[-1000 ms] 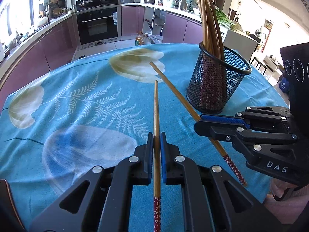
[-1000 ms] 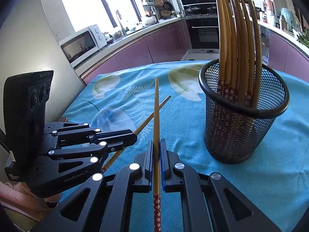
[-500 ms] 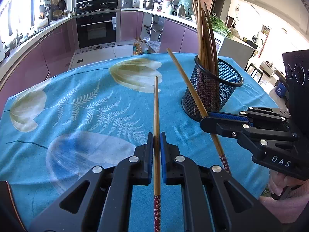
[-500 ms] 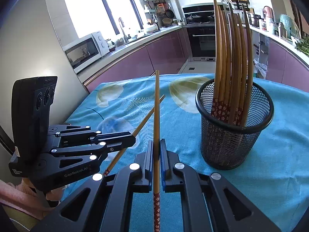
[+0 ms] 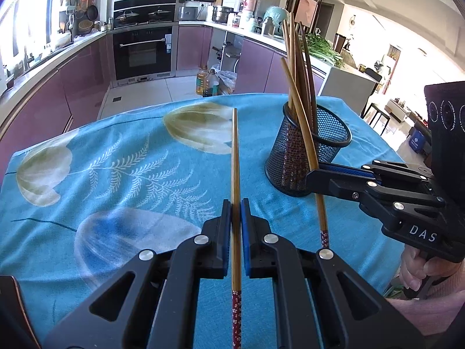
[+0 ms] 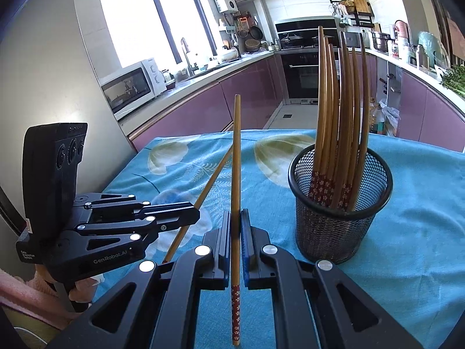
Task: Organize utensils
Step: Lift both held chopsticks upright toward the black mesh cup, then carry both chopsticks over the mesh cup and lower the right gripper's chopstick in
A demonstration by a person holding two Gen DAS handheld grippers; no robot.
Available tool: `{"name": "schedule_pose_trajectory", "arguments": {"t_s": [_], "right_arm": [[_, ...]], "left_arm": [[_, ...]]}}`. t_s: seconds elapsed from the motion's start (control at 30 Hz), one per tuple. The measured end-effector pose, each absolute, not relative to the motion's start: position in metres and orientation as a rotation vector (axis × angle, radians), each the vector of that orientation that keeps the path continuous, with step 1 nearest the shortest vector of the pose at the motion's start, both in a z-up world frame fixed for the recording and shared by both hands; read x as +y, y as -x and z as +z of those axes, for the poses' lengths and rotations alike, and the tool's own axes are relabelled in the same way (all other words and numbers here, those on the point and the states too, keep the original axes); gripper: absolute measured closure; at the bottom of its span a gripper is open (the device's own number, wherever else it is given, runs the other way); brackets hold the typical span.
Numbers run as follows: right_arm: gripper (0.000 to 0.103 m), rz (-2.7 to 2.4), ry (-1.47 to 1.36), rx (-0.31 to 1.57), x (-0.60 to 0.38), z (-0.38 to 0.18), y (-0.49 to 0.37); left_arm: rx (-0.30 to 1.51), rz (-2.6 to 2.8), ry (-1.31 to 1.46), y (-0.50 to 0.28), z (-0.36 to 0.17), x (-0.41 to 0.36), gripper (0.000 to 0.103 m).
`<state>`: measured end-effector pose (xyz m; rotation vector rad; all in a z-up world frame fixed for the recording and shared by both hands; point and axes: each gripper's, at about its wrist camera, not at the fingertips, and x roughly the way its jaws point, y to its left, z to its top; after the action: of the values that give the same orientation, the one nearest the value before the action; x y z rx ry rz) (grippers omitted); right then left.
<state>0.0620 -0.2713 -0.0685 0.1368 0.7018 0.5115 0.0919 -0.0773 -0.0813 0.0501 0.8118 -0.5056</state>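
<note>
Left hand-held gripper (image 5: 236, 212): clamped on chopstick (image 5: 236, 160), raised off bench (image 5: 116, 151).
Right hand-held gripper (image 6: 236, 221): clamped on second chopstick (image 6: 237, 160), likewise raised.
Next: insertion into mesh holder (image 6: 340, 203).

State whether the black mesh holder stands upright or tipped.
Upright: the mesh holder sits base-down on the tablecloth, its chopsticks pointing up.

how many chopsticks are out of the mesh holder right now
2. One chopstick is clamped in the left gripper; the other chopstick is clamped in the right gripper. Both point forward above the tablecloth. The rest stand in the mesh holder.
</note>
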Motion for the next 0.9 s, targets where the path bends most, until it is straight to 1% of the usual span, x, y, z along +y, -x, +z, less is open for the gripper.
{"name": "schedule_pose_trajectory", "arguments": {"t_s": [0.9], "right_arm": [[0.097, 0.482, -0.166, 0.632, -0.29, -0.053, -0.052]], "left_arm": [[0.739, -0.568, -0.022, -0.08, -0.05, -0.072, 0.095]]}}
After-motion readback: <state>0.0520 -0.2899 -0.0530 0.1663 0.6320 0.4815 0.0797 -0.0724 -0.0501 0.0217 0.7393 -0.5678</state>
